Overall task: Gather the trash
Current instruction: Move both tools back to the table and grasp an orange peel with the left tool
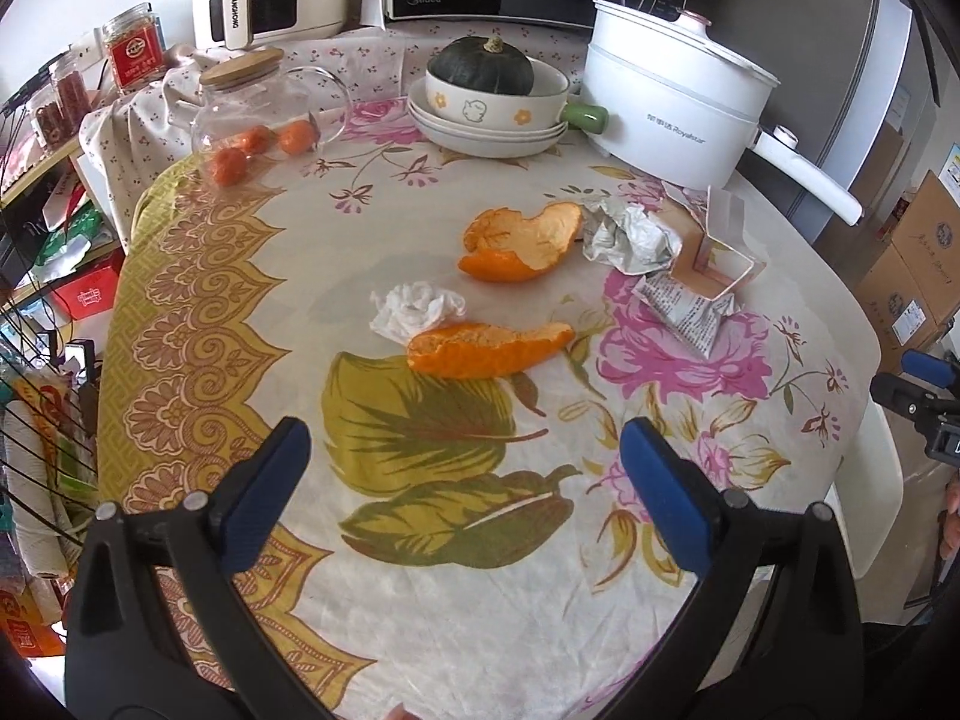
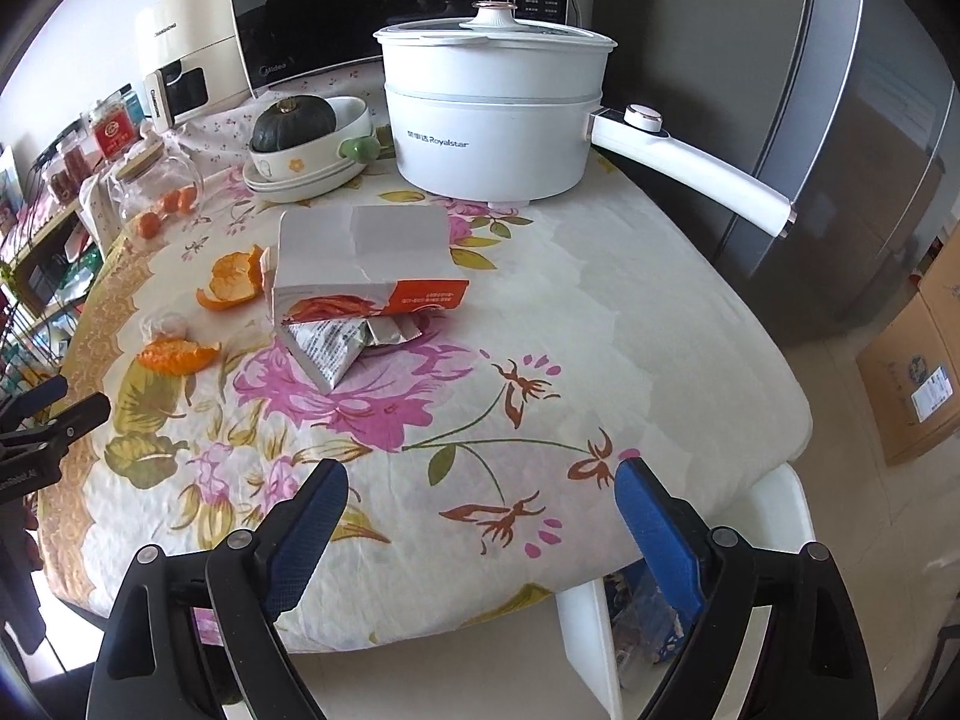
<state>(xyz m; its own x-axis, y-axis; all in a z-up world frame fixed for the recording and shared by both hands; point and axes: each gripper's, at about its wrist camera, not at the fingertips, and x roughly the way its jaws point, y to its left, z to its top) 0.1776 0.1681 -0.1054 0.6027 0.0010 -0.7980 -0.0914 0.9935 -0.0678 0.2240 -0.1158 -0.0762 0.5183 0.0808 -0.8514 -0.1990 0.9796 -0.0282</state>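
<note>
Trash lies on the flowered tablecloth (image 1: 420,570): two orange peels, one nearer (image 1: 489,349) and one farther (image 1: 522,243), a crumpled white tissue (image 1: 414,309), crumpled foil (image 1: 630,237), a torn orange-and-white carton (image 2: 366,264) and a folded printed leaflet (image 2: 327,354). My left gripper (image 1: 465,450) is open and empty above the cloth, short of the nearer peel. My right gripper (image 2: 480,492) is open and empty over the table's near edge, short of the carton. Each gripper shows at the other view's edge.
At the back stand a white Royalstar electric pot (image 2: 492,120) with a long handle, stacked dishes holding a dark green squash (image 1: 480,69), a glass jar (image 1: 252,114) with small oranges, a microwave and an air fryer. Cluttered shelves sit left; fridge and cardboard boxes right.
</note>
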